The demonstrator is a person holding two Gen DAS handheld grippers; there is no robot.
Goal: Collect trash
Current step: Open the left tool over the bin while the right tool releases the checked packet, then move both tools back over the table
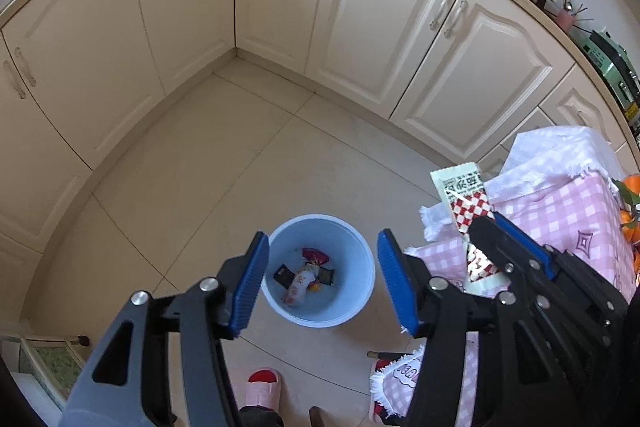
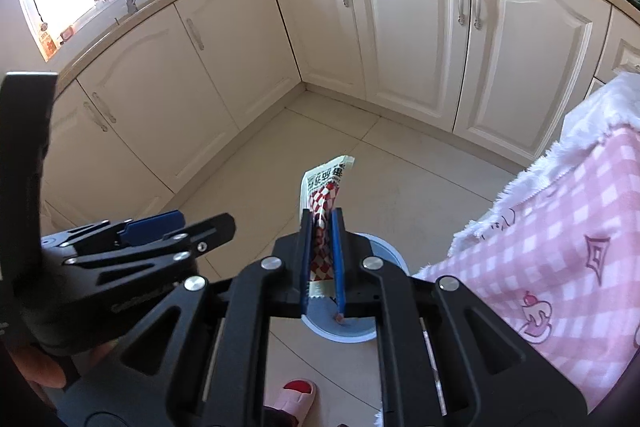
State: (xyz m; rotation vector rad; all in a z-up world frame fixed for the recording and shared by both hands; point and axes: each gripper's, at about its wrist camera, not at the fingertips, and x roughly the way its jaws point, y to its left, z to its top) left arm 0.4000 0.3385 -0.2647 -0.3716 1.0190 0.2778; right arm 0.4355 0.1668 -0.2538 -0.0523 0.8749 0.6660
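A light blue bin (image 1: pixel 354 253) stands on the tiled floor, with several wrappers (image 1: pixel 304 279) lying in its bottom. My left gripper (image 1: pixel 324 269) hangs open right over it, nothing between its blue pads (image 1: pixel 250 279). To its right, my right gripper (image 1: pixel 490 221) is shut on a red-and-white checked wrapper (image 1: pixel 466 197). In the right wrist view that wrapper (image 2: pixel 326 183) sticks up from between the pressed pads of the right gripper (image 2: pixel 322 221). The bin (image 2: pixel 386 251) shows just below and behind them. My left gripper (image 2: pixel 188 223) appears at the left.
Cream kitchen cabinets (image 1: pixel 280 7) wrap around the floor corner. A table under a pink checked cloth (image 1: pixel 560 211) stands close on the right, with oranges (image 1: pixel 630 187) on it. A person's foot in a pink slipper (image 1: pixel 262 383) is near the bin.
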